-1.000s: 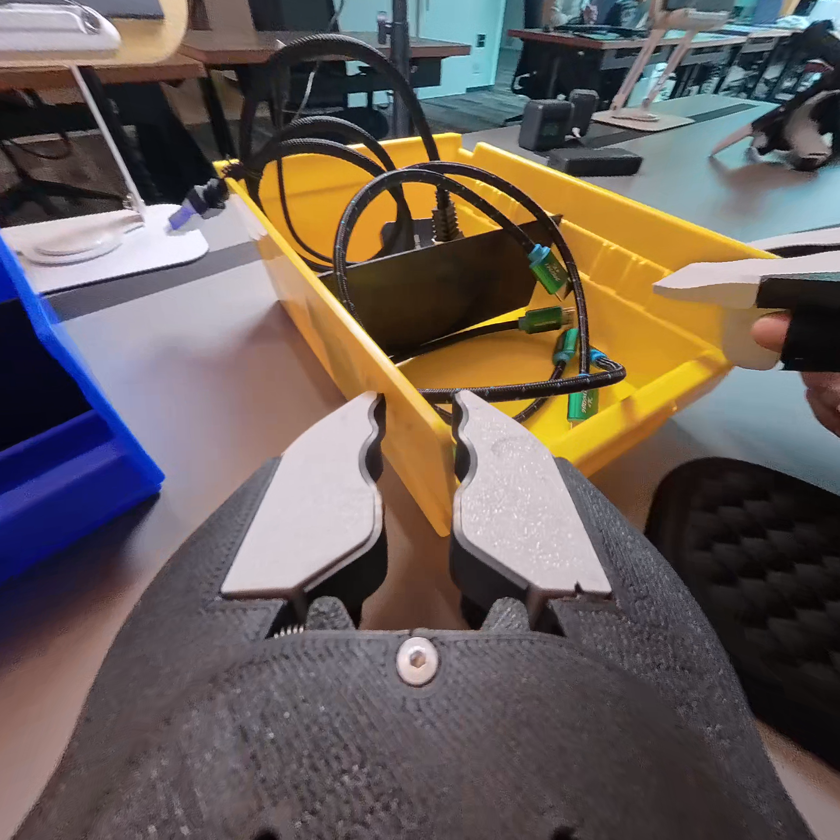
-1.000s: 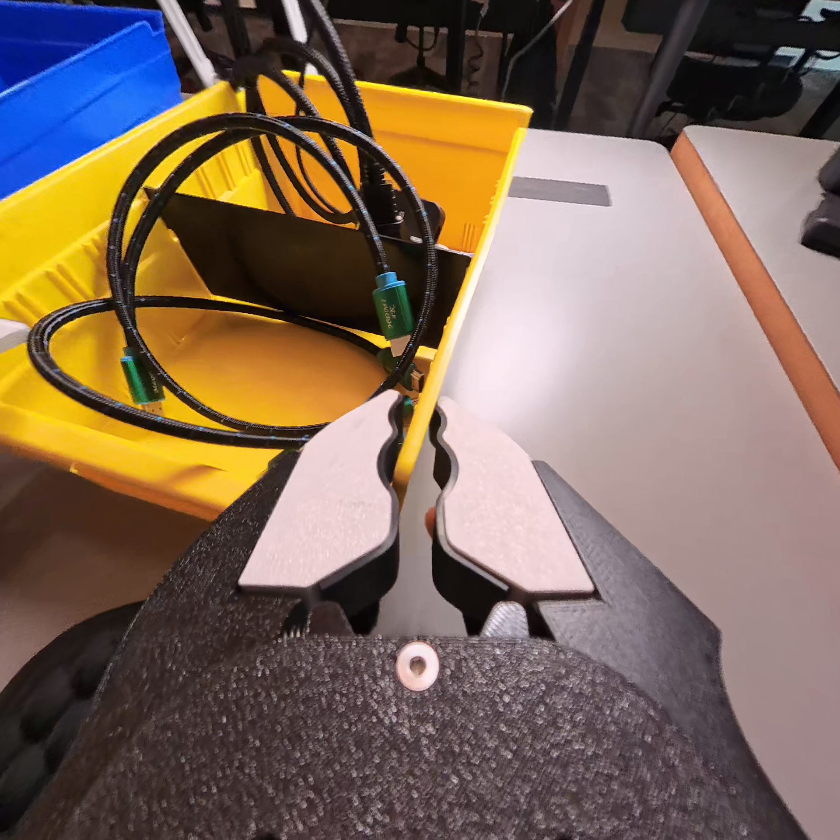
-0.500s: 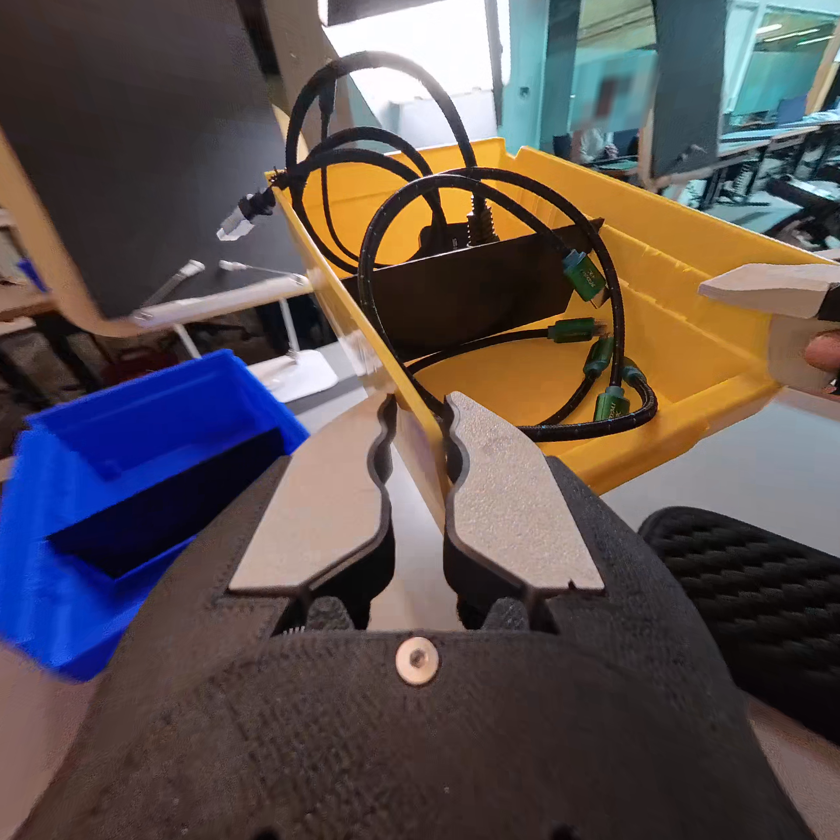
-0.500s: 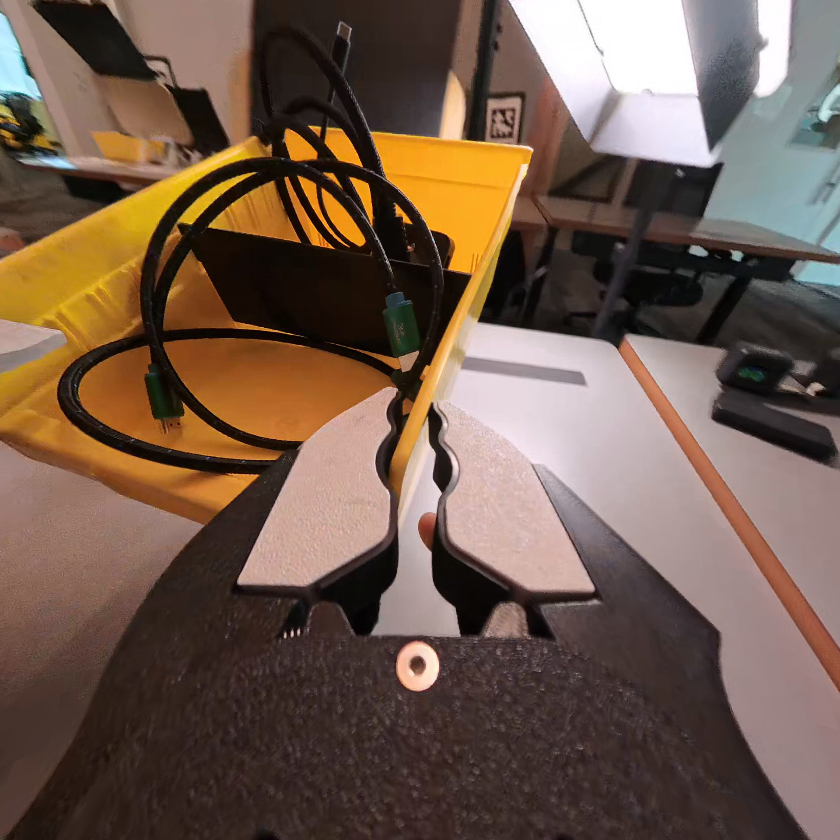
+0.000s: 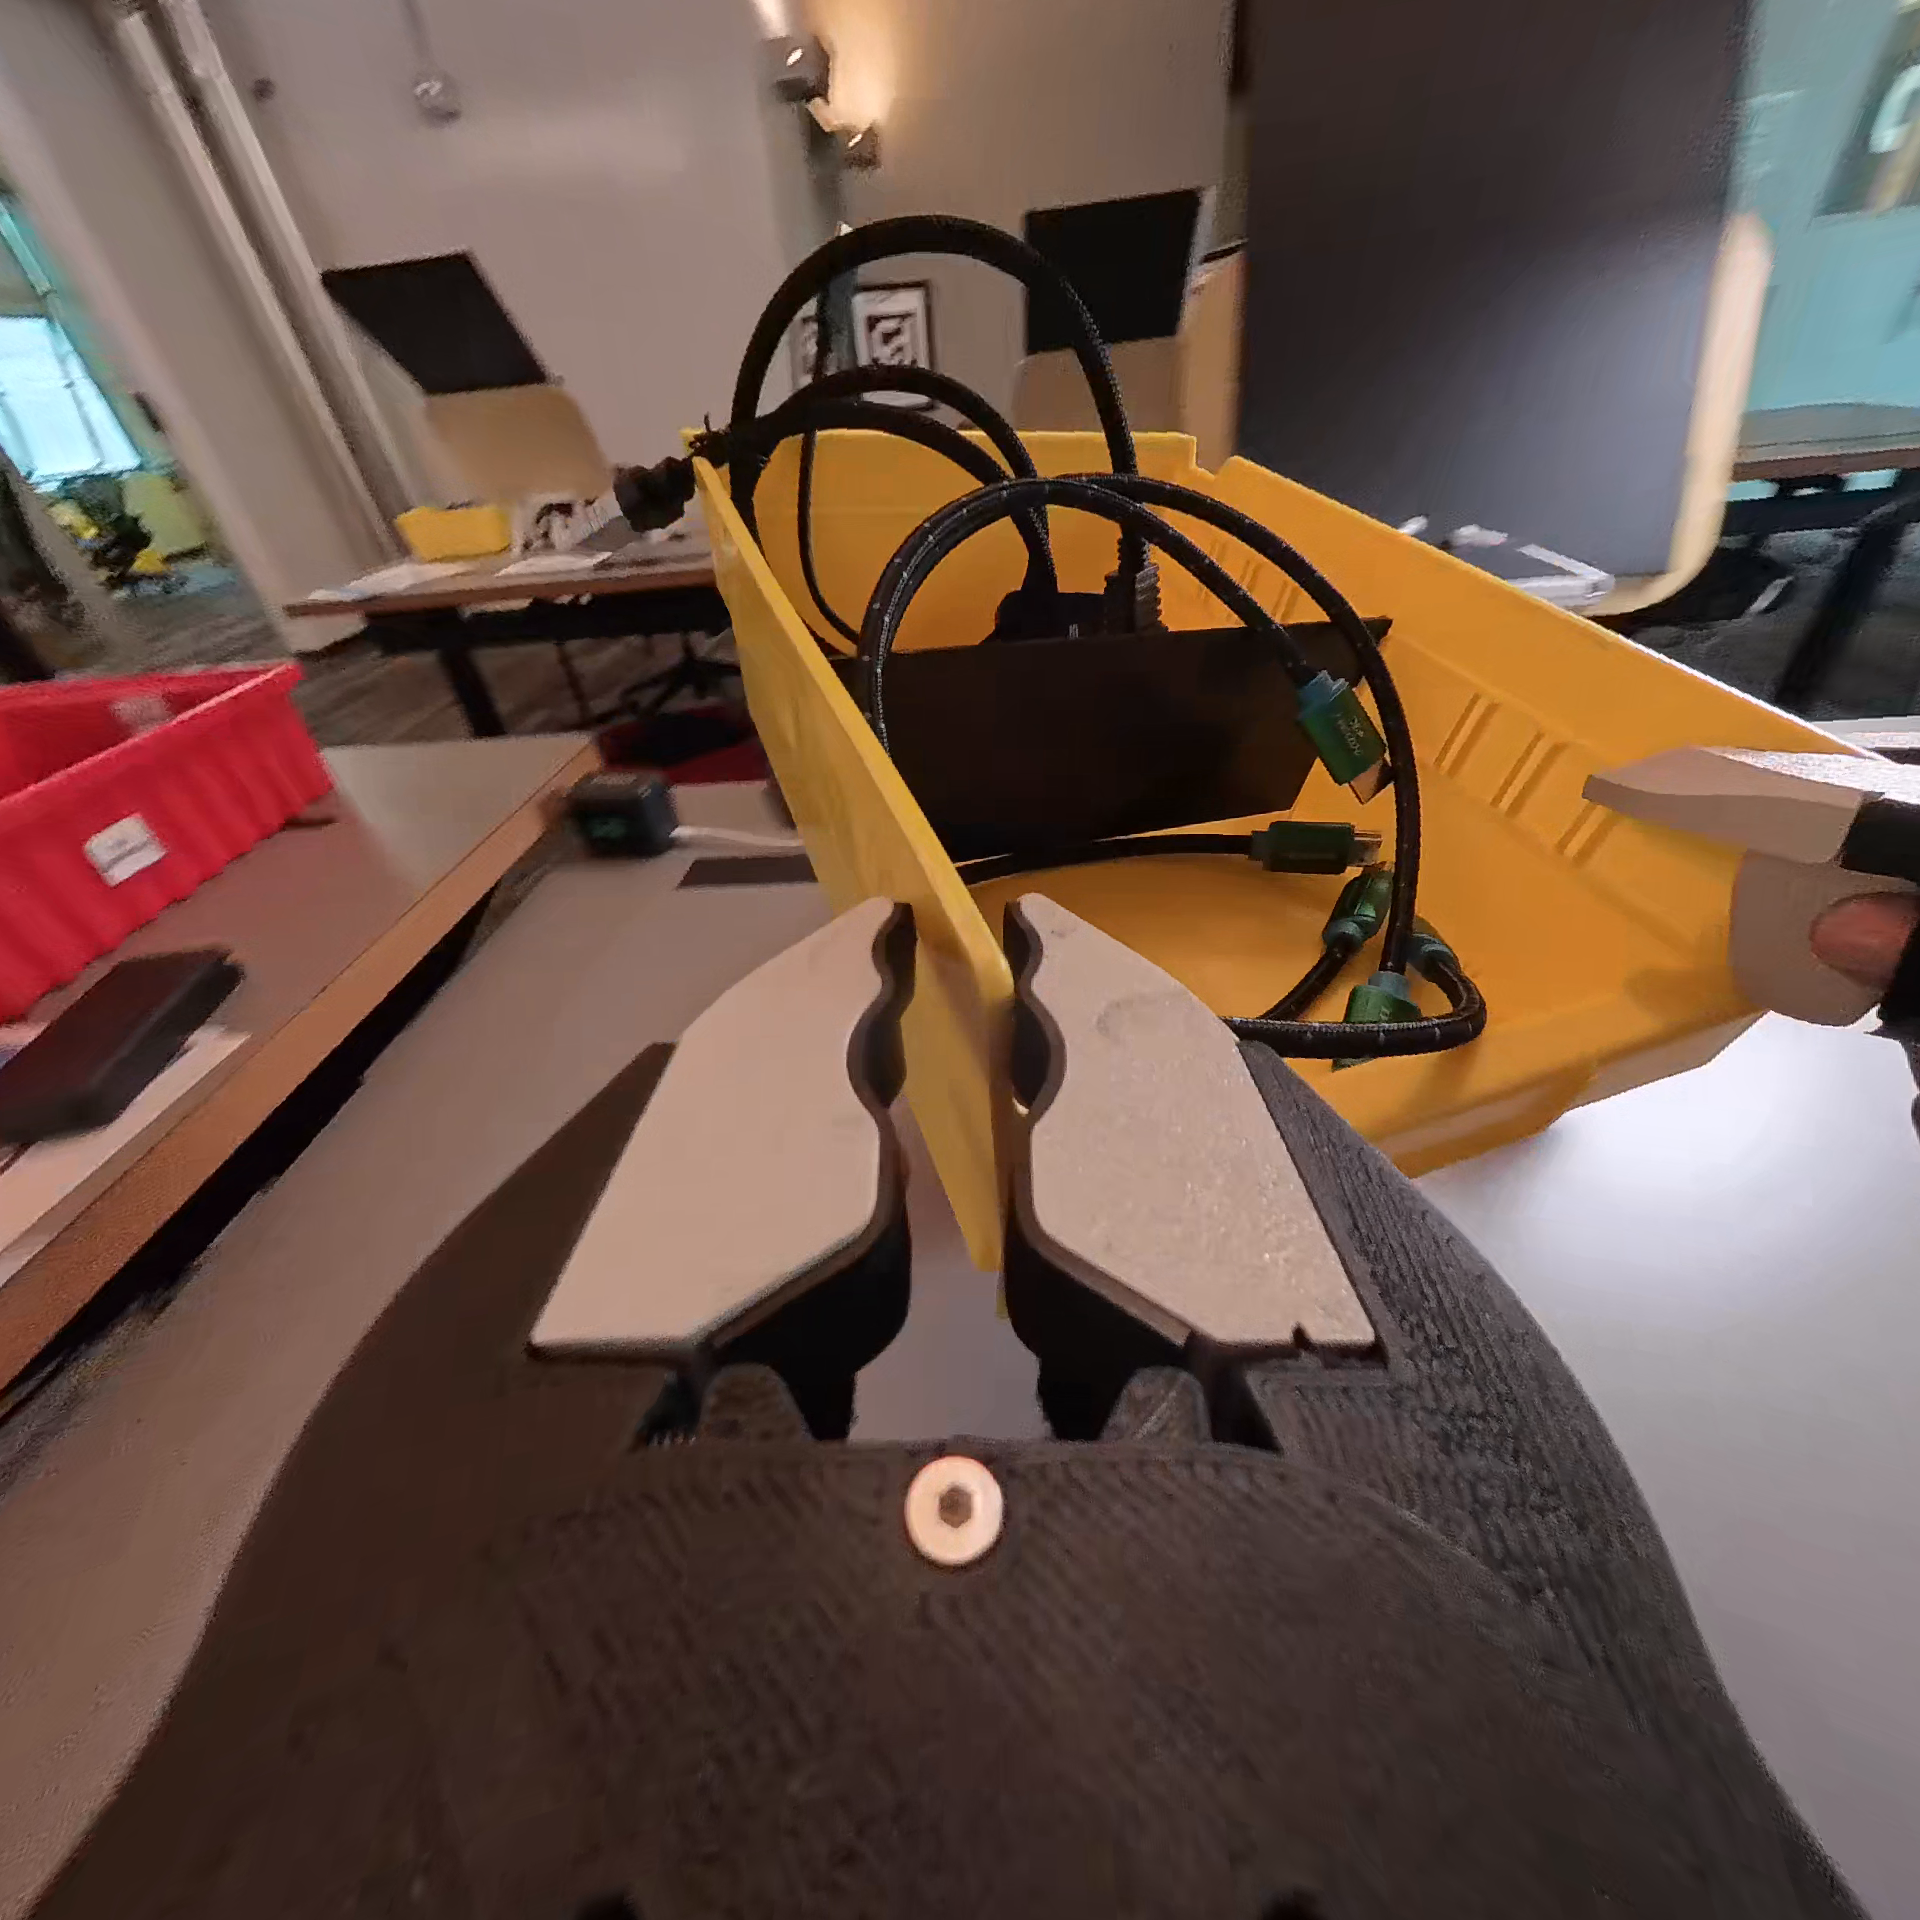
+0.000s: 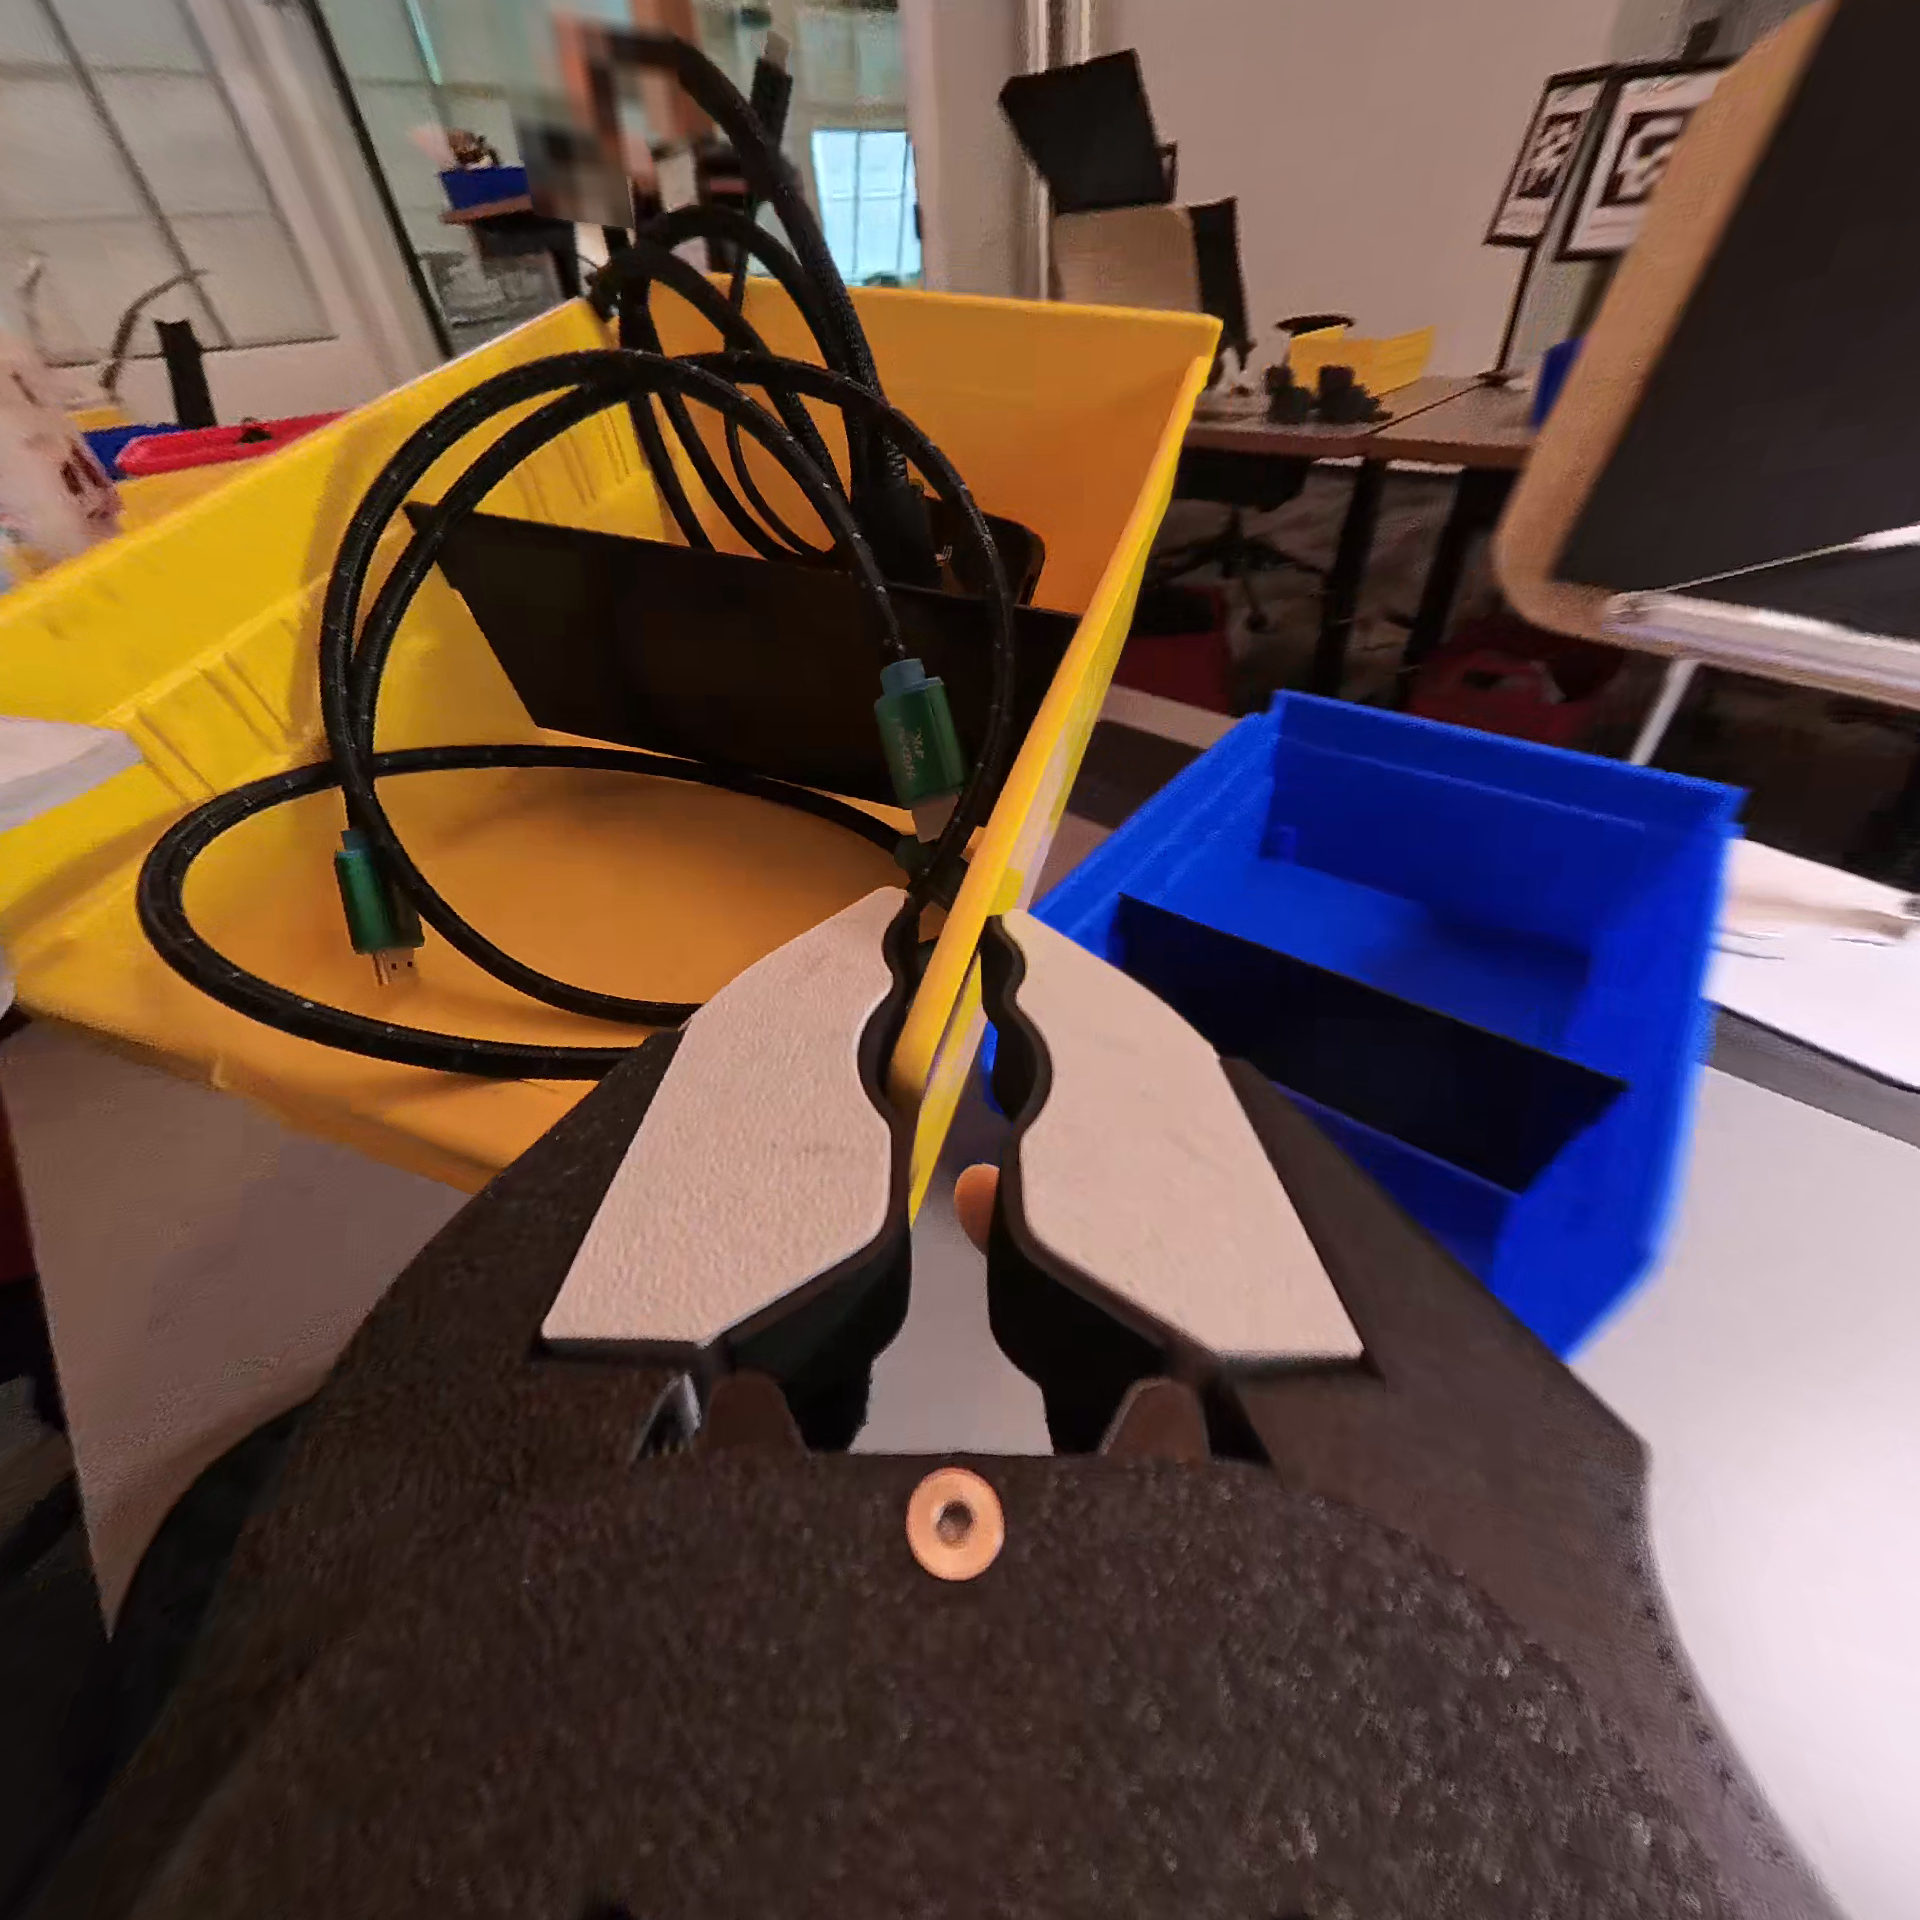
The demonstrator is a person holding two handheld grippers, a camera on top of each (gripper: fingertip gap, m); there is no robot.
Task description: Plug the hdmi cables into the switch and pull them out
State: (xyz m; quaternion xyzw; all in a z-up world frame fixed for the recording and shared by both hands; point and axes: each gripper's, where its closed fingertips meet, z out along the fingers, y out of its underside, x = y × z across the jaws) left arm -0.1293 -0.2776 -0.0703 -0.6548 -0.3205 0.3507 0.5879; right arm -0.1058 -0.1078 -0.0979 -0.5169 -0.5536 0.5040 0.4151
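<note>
**Two grippers clamp opposite walls of a yellow bin of cables**

The left gripper (image 5: 956, 925), with pale grey textured finger plates on a rough black body, is clenched on the thin left wall of a glossy yellow plastic bin (image 5: 862, 790). The right gripper (image 6: 940, 935), built the same, grasps the bin's right wall (image 6: 1081, 644).

Inside the bin, black braided HDMI cables (image 6: 343, 623) with green metallic plugs (image 6: 376, 902) loop across the front compartment and arch above the rim. A black plastic divider (image 5: 1091, 727) crosses the bin; behind it sits a dark box, presumably the switch (image 5: 1049, 615), with cables entering its top.

A blue plastic bin (image 6: 1455, 935) stands just beside the yellow bin's right wall. A ribbed red tray (image 5: 135, 800) rests on a neighbouring desk, well apart on the left.
</note>
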